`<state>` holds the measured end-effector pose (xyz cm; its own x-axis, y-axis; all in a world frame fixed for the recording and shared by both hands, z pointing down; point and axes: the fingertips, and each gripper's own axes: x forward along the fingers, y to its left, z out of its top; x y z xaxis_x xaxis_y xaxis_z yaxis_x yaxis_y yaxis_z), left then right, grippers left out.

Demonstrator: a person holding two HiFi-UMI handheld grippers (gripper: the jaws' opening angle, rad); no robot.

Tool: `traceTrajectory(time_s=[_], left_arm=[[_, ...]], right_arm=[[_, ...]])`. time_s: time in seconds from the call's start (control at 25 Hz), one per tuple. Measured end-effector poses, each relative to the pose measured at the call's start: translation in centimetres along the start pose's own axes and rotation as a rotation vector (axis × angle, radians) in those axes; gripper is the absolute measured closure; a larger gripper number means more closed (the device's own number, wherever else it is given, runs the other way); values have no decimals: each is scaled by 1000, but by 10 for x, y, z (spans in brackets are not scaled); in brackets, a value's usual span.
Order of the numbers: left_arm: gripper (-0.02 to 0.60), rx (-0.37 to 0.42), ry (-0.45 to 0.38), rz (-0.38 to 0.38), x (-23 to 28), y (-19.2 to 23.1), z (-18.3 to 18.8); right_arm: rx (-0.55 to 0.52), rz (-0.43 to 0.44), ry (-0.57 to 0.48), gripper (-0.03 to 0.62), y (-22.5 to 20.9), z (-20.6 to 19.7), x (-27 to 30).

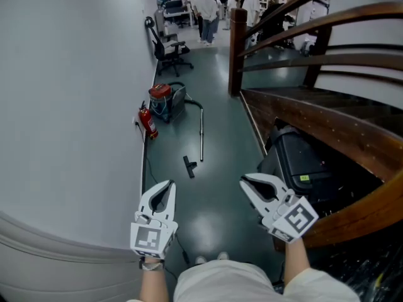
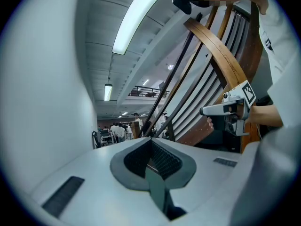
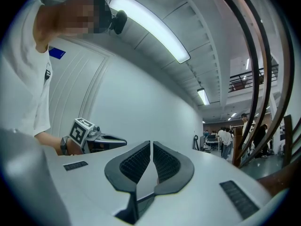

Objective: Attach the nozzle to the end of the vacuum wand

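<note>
Left gripper (image 1: 169,184), right gripper (image 1: 244,180): closed fingers (image 3: 136,163) well short of nozzle (image 1: 189,166)

Your head camera looks steeply down the corridor floor (image 1: 214,187) toward 12 o'clock. Both gripper views sit just behind their jaws, facing level along it; all share the far crowd (image 1: 208,5).
</note>
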<state>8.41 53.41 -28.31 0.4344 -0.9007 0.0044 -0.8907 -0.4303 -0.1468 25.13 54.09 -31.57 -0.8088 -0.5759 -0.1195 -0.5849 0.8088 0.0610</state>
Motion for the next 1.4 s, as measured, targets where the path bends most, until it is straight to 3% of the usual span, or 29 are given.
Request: traceTrajectory(time_s=[0.24,0.8,1.12,1.4], left_arm=[[581,8,3,8,9,-9,-3],[581,14,36,4,35,-27,-11],[581,17,24,-6,80,-9,-31],[581,8,5,-7,142,47,-38]], right_arm=[[48,-48,37,565,-28,-7,-9],[46,-43,92,565,-62,-20,-13],[23,-66,90,565,-101,-30,8],[4,-91,84,565,-152,-38,70]])
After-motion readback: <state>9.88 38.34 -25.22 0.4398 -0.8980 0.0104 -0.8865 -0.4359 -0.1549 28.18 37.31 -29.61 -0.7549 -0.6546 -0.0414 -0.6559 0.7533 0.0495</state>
